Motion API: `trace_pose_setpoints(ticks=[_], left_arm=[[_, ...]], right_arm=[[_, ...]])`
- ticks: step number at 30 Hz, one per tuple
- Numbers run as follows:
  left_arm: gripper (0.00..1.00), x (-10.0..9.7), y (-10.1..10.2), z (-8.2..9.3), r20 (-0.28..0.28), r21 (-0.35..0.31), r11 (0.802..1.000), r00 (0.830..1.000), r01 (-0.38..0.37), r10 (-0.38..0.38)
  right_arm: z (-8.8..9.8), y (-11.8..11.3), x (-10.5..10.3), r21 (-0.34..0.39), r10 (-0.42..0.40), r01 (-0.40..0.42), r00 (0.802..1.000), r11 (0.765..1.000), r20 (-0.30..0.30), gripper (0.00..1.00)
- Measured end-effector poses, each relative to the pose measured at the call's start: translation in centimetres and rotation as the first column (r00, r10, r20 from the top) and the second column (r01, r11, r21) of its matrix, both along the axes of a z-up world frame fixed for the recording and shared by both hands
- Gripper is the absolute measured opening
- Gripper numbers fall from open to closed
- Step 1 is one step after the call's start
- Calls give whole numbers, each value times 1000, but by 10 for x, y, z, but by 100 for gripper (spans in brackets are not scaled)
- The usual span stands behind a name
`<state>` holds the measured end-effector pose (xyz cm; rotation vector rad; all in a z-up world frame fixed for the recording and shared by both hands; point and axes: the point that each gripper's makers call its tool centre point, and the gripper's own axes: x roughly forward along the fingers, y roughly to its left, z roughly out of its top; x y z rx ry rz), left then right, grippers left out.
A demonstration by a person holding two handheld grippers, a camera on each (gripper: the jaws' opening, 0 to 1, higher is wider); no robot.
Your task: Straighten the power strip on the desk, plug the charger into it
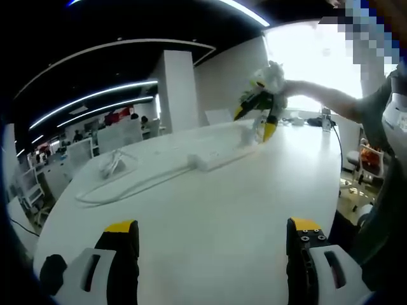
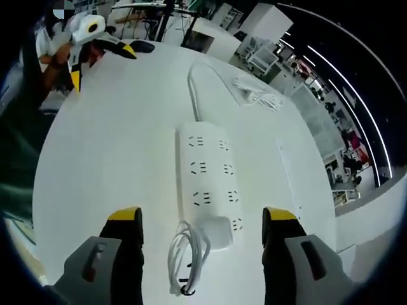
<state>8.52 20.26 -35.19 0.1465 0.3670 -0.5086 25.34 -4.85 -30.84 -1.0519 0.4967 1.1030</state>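
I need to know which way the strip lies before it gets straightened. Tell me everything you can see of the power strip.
The power strip is a long white block, plastic by its look, lying flat on the white desk. Its top carries two columns of sockets, all empty. A white cord leaves its far end. Its near end lies between the right gripper and its open jaws, beside a coiled white cable. Neither jaw touches it.

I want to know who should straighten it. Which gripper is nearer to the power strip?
Right. The right gripper hovers directly over the power strip, jaws open astride it. The left gripper hangs back across the desk.
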Motion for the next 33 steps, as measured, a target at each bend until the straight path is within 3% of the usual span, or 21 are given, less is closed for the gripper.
trace_pose_setpoints(ticks=[13, 20, 33], left_arm=[[100, -1, -4, 2, 0, 9, 1000, 1000, 4, -4], [100, -1, -7, 1, -3, 12, 1000, 1000, 8, -8], [100, -2, -9, 1, -6, 19, 1000, 1000, 8, -8]], right_arm=[[5, -5, -5, 32, 1, -2, 1000, 999, 15, 80], [6, -4, -5, 77, 4, -6, 1000, 997, 24, 90], [6, -6, -12, 89, 9, -11, 1000, 996, 22, 93]])
